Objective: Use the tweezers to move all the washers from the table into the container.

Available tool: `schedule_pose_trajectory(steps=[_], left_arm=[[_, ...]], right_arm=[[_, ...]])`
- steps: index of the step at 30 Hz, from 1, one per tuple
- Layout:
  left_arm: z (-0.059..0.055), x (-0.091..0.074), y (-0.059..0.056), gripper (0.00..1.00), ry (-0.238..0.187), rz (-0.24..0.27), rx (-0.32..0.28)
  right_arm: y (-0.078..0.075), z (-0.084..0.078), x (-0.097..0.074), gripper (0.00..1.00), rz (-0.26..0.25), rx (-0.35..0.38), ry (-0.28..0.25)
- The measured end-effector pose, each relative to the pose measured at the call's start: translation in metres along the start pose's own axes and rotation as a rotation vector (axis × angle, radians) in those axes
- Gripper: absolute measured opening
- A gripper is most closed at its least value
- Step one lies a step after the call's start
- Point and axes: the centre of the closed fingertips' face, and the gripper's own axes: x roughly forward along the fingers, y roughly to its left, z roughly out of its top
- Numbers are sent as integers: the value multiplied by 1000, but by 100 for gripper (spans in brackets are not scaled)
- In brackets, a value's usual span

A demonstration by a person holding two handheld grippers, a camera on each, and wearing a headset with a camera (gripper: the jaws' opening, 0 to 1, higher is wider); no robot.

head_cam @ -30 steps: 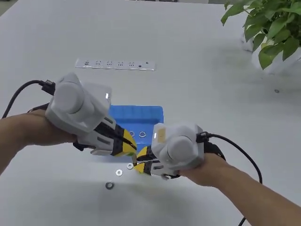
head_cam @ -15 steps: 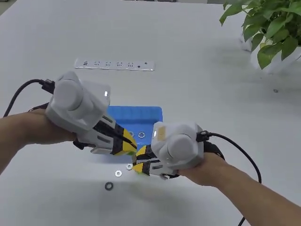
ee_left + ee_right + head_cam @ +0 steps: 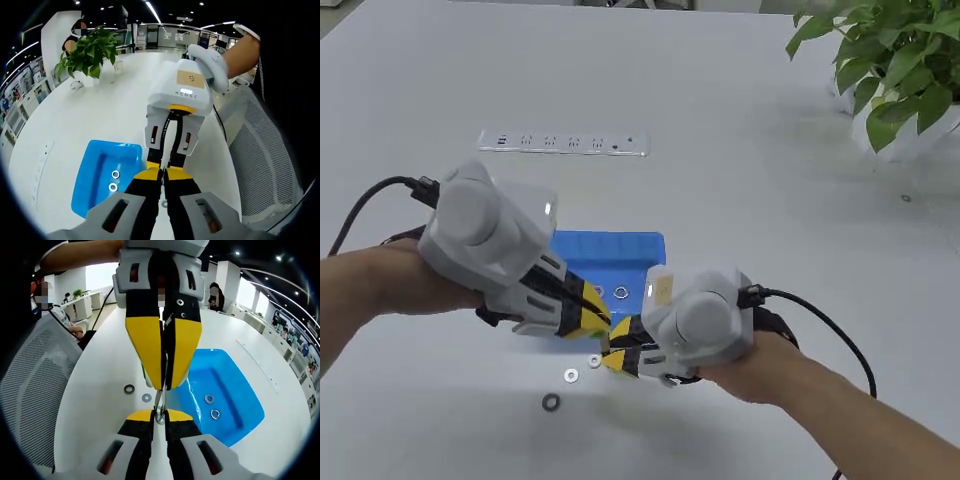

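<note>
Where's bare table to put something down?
Free: the wide stretch between the power strip and the plant. Crowded: the near side of the blue container, where the left gripper and right gripper meet on the tweezers over loose washers.

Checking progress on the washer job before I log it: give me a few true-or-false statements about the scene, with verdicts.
1. Two washers lie in the blue container. True.
2. No washers lie on the table. False: at least two loose washers lie on it beside the container.
3. The left gripper is shut on the tweezers. True.
4. The power strip sits inside the container. False: it lies on the table, beyond the container.
</note>
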Motion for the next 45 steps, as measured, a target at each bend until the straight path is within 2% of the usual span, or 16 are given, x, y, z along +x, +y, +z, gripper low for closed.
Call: schedule_pose_trajectory(steps=[20,45], left_arm=[[7,-8,-3,6,-1,13,9],[33,-30,-9,6,-17,48,56]], right_arm=[[1,8,-8,10,-14,-15,-4],[-1,32,-32,10,-64,-60,-9]])
